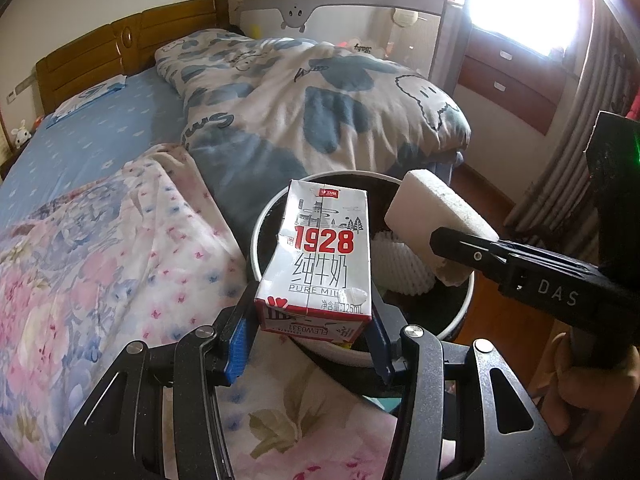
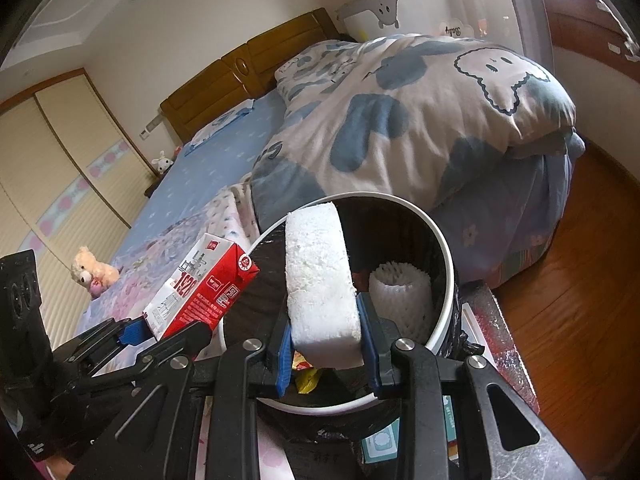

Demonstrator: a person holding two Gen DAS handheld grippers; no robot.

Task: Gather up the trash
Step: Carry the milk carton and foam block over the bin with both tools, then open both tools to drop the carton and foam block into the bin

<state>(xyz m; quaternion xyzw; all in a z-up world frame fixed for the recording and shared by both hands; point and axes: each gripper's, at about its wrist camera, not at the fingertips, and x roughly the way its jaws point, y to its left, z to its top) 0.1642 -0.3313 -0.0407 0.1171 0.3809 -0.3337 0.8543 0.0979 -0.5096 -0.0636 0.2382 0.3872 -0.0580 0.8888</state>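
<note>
My left gripper (image 1: 308, 320) is shut on a dented white-and-red milk carton (image 1: 320, 256) marked 1928, held above the near rim of a round bin (image 1: 256, 236) with a white rim and black liner. The carton also shows in the right wrist view (image 2: 200, 296), left of the bin (image 2: 448, 264). My right gripper (image 2: 326, 344) is shut on a white foam block (image 2: 320, 284) and holds it over the bin's opening; the block shows in the left wrist view (image 1: 436, 216). Inside the bin lie a white foam fruit net (image 2: 400, 300) and a yellow wrapper (image 2: 308, 376).
The bin stands by the foot of a bed with a floral blanket (image 1: 100, 260), a blue sheet (image 1: 100, 140) and a bunched cloud-print quilt (image 1: 320, 100). A plush bear (image 2: 90, 272) lies on the bed. Wooden floor (image 2: 580, 280) lies to the right, drawers (image 1: 508, 80) beyond.
</note>
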